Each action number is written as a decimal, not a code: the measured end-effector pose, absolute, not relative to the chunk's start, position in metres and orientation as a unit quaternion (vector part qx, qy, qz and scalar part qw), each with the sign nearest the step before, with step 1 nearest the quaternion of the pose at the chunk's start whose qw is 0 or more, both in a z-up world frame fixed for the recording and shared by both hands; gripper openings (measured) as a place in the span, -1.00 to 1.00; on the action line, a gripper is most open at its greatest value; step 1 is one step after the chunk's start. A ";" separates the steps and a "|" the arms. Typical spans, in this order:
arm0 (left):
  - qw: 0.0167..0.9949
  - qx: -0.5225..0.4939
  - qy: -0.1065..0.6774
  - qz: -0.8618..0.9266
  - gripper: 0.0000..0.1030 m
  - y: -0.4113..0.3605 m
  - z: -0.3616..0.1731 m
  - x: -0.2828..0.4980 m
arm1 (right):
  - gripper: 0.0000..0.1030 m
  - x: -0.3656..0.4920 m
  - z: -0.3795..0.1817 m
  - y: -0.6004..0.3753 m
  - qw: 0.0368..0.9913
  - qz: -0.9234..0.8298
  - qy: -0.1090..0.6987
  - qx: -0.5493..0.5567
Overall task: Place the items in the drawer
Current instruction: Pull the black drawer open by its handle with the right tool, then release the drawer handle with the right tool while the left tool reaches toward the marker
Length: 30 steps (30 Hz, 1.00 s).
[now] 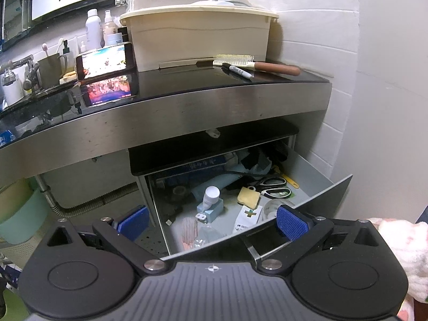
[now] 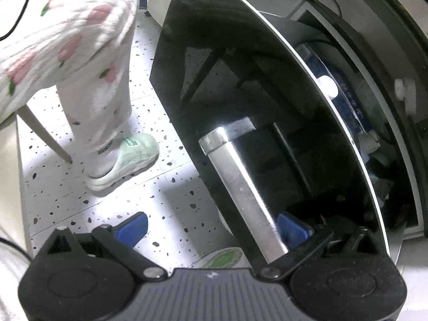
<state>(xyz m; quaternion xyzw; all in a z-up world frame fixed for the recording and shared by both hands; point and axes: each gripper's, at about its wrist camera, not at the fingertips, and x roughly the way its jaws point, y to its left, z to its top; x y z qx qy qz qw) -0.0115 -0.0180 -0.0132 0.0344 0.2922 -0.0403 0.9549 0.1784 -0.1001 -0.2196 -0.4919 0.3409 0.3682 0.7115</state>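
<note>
Drawer (image 1: 302, 176) stands pulled out beneath the steel-fronted counter (image 1: 187, 107), directly ahead of and below the left gripper (image 1: 212, 222), whose blue pads are spread wide with nothing between them. Inside lie scissors (image 1: 272, 186), a yellow sponge (image 1: 248, 195), a white-capped bottle (image 1: 211, 195) and blue boxes; items farther back sit in shadow and are hard to make out. On the counter, well beyond the gripper, rest a black marker (image 1: 236, 71) and a brush with a brown handle (image 1: 256, 64), just in front of a cream bin (image 1: 198, 37).

From the right wrist, the right gripper (image 2: 212, 228) is also spread wide, its right pad just beside the drawer's metal handle (image 2: 240, 187) on the glossy black front (image 2: 240, 80); whether pad and handle touch cannot be told. The handle's lower end is cut off behind the gripper body. Only a sliver of the drawer's contents shows past the front's edge.
</note>
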 end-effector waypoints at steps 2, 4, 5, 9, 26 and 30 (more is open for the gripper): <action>0.955 0.033 0.292 -0.040 1.00 -0.018 -0.013 -0.011 | 1.00 0.175 -0.219 -0.101 0.709 0.370 0.344 -0.491; 0.955 0.032 0.292 -0.040 1.00 -0.019 -0.013 -0.011 | 1.00 0.173 -0.218 -0.102 0.708 0.372 0.349 -0.488; 0.955 0.033 0.291 -0.040 1.00 -0.019 -0.012 -0.011 | 1.00 0.172 -0.217 -0.102 0.710 0.373 0.350 -0.484; 0.956 0.033 0.289 -0.040 1.00 -0.019 -0.011 -0.010 | 1.00 0.169 -0.212 -0.104 0.721 0.370 0.349 -0.471; 0.972 0.032 0.232 -0.037 1.00 -0.033 0.017 0.015 | 1.00 0.128 -0.137 -0.134 0.850 0.330 0.279 -0.302; 0.977 0.033 0.207 -0.036 1.00 -0.042 0.027 0.026 | 1.00 0.124 -0.126 -0.147 0.887 0.296 0.256 -0.246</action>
